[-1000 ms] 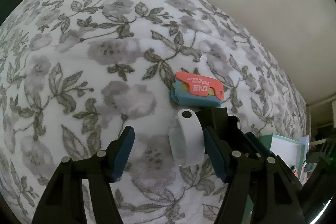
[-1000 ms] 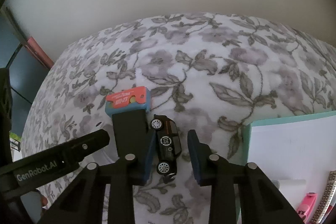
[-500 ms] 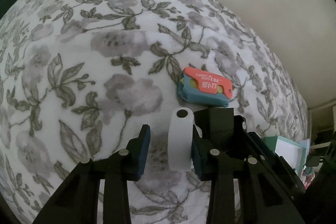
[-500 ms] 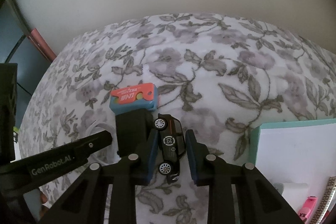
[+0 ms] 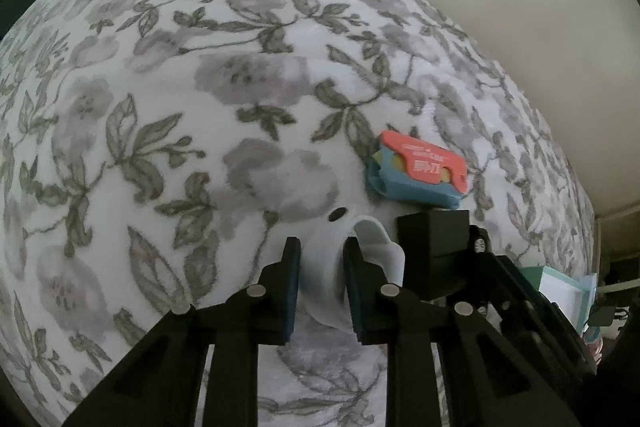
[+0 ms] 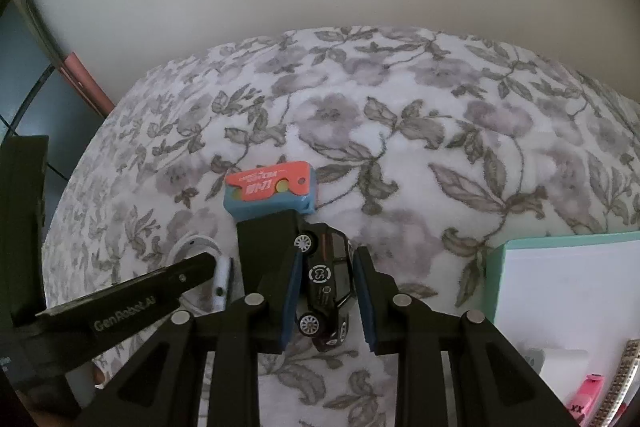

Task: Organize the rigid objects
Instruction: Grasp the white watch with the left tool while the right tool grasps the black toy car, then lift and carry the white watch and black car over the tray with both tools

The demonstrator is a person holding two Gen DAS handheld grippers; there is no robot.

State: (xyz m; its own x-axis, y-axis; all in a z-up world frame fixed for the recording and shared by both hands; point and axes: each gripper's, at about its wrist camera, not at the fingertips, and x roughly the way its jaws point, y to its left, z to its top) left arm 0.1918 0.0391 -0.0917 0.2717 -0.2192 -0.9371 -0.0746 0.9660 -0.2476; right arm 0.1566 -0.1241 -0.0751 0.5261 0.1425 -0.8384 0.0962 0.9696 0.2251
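On the floral bedspread, my left gripper (image 5: 322,267) points steeply down with its jaws closing. Its blue pads press on both sides of a white band (image 5: 374,239), which curls out past the right pad. Just to the right, my right gripper (image 6: 328,291) is shut on a black toy car (image 6: 326,271) that lies on its side, wheels toward the left pad. A red-and-blue flat box (image 6: 272,191) lies just beyond both grippers, also the red-and-blue box (image 5: 420,171) in the left wrist view. The white band (image 6: 222,279) shows beside the left gripper's black arm (image 6: 140,303).
A teal-rimmed white box (image 6: 496,275) sits at the right and holds a pink item (image 6: 584,391) and a beaded strip (image 6: 624,375). Its corner, the teal box (image 5: 560,283), shows in the left wrist view. A pale wall runs behind the bedspread (image 5: 200,107).
The left jaws have come together from wide apart onto the white band, which has bent between them. The right jaws narrowed slightly onto the toy car. Neither hand has shifted much.
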